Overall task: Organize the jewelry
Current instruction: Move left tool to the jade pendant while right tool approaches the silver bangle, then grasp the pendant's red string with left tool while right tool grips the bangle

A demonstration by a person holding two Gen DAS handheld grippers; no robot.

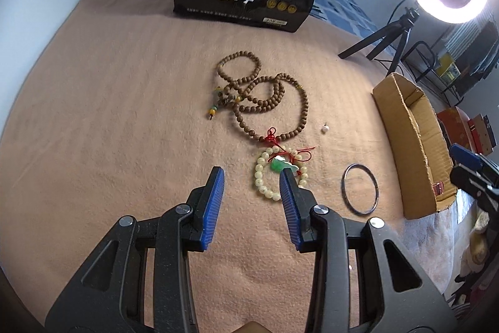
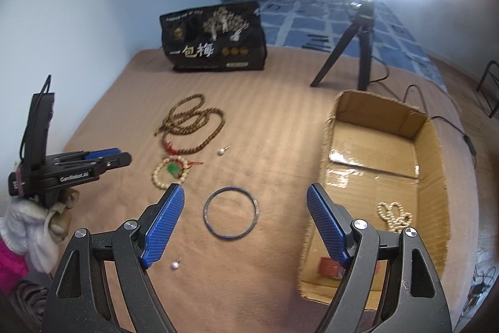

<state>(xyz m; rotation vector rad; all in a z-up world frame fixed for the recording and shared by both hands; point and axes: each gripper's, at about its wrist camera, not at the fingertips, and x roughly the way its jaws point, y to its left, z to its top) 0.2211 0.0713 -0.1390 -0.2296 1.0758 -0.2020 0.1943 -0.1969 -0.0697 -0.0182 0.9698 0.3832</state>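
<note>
On the tan blanket-covered bed (image 1: 124, 114), the left gripper (image 1: 252, 177) hangs with its blue-padded fingers (image 1: 215, 195) apart and empty just beside the cream beaded bracelet with a green charm (image 1: 268, 173). The right gripper (image 2: 244, 195) hovers with fingers spread wide, empty, above the thin dark metal bangle (image 2: 230, 213). The long brown wooden bead necklace (image 1: 265, 95) lies beyond them, and a pale bead strand (image 2: 394, 216) sits inside the open cardboard box (image 2: 430, 145).

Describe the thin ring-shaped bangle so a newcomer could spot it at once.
Start at the open cardboard box on the tan blanket. Just left of it lies the bangle, flat and alone. Unlike the beaded bracelet nearby, it is one plain dark hoop.
</note>
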